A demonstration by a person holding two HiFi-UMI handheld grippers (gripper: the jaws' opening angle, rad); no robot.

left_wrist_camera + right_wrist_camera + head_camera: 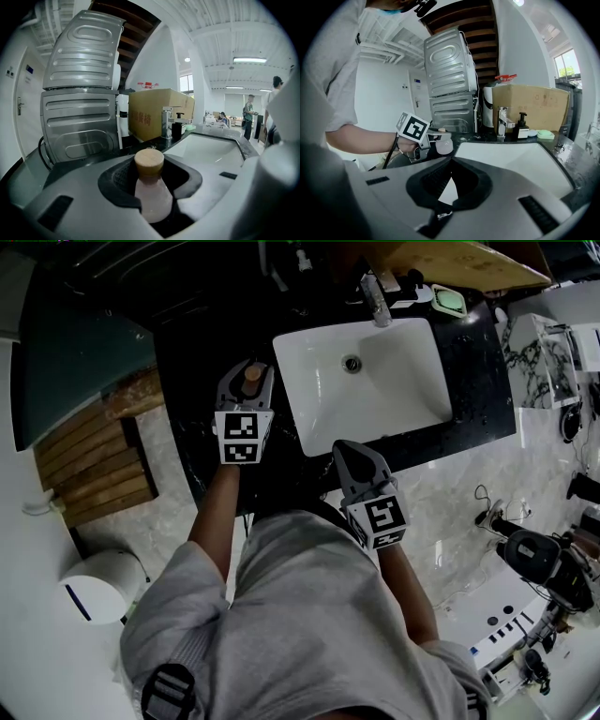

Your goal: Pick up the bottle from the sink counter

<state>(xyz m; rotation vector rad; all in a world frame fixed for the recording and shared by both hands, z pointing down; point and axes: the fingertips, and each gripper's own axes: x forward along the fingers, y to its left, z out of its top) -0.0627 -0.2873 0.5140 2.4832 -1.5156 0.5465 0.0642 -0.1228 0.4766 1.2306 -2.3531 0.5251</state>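
Left claw (249, 369) has its two grey jaws closed against the sides of the small pale pink bottle with a round wooden cap (152, 187). The bottle sits upright between the pads at the black sink counter (183, 390), just left of the white rectangular basin (403, 390); I cannot tell whether its base touches the counter. My right claw (349, 448) hangs at the counter's near edge, jaws together and empty.

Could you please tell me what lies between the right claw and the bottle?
In the head view, only the front-left corner of the white sink and a strip of black counter lie between the right claw and the bottle.
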